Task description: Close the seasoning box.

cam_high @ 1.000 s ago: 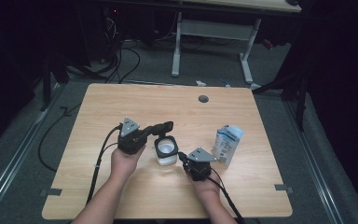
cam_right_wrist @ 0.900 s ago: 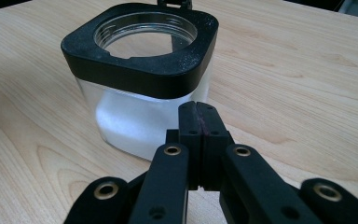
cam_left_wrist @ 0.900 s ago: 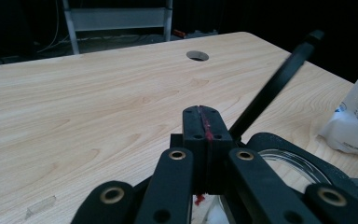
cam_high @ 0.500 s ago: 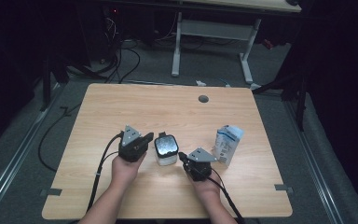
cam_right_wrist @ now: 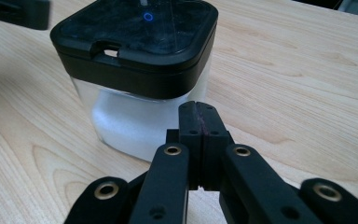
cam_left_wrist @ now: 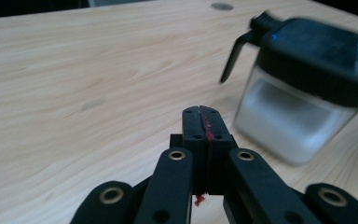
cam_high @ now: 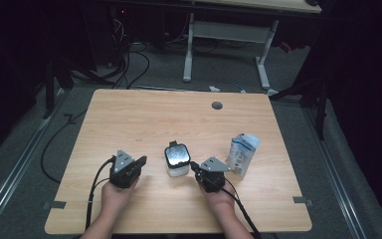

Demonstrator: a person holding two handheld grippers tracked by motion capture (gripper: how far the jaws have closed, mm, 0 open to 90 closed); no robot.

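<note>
Flanking square clear black-lidded container (cam_high: pixel 177 160), closed tools.

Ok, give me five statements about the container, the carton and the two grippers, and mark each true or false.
1. The container with the black lid stands on the table between the two grippers. True.
2. The left gripper holds the container. False: its jaws are shut on nothing, and it is apart from the container.
3. The right gripper has its jaws shut. True.
4. The white and blue carton lies flat on the left half of the table. False: it stands upright at the right, beyond the right gripper.
5. The container's lid is off. False: the lid sits on it.
</note>
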